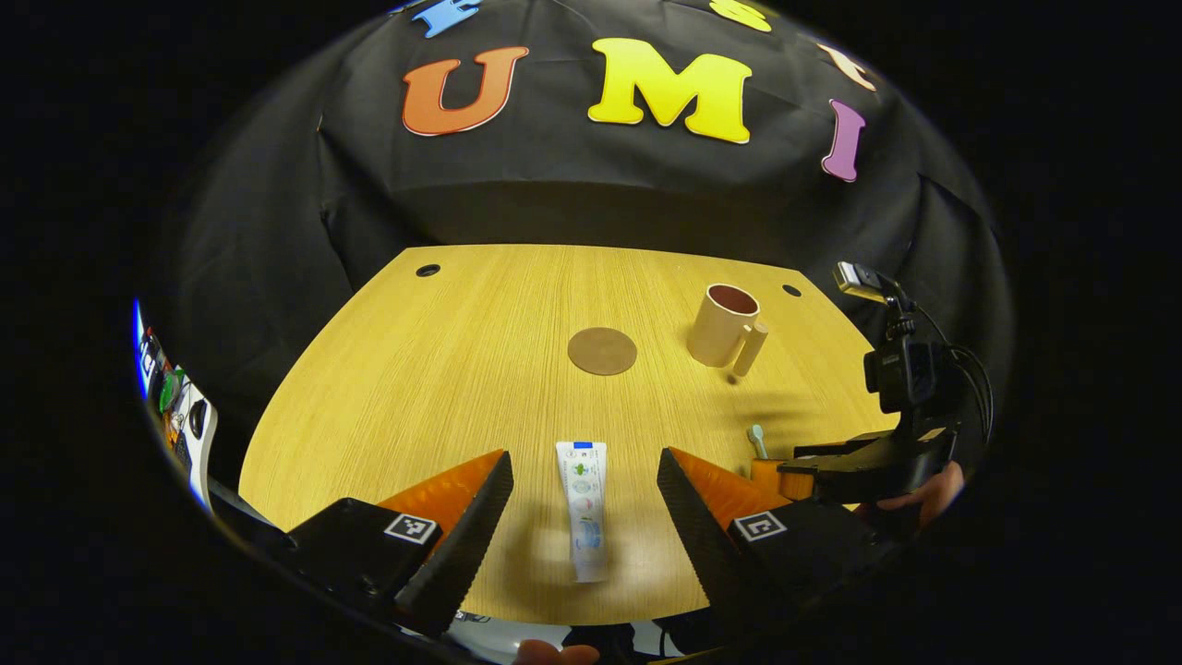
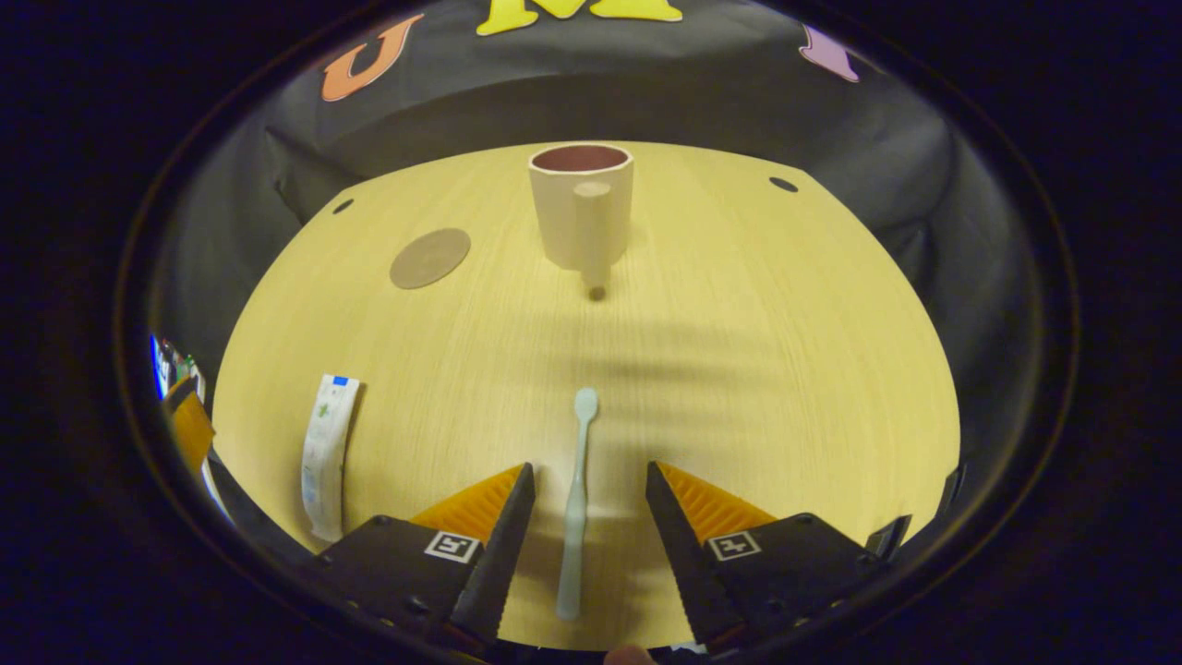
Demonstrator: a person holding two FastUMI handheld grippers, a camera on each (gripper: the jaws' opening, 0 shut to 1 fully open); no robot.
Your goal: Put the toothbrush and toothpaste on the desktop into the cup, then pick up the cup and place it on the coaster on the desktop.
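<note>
A white toothpaste tube (image 1: 584, 508) lies flat on the wooden desktop (image 1: 443, 369), between the spread fingers of my left gripper (image 1: 585, 466), which is open above it. The tube (image 2: 328, 453) also lies at the left in the right gripper view. A pale toothbrush (image 2: 576, 503) lies lengthwise between the fingers of my right gripper (image 2: 587, 476), open over its handle; its head (image 1: 756, 436) peeks out beside that gripper. The beige cup (image 1: 725, 325) (image 2: 583, 208) stands upright at the back, handle toward me. A round brown coaster (image 1: 602, 351) (image 2: 430, 258) lies left of the cup.
The other gripper with its camera mount (image 1: 900, 406) and a hand on it sits at the right edge in the left gripper view. Small cable holes (image 1: 428, 271) (image 2: 783, 184) mark the desktop's far corners. Some clutter (image 1: 175, 406) sits beyond the left edge.
</note>
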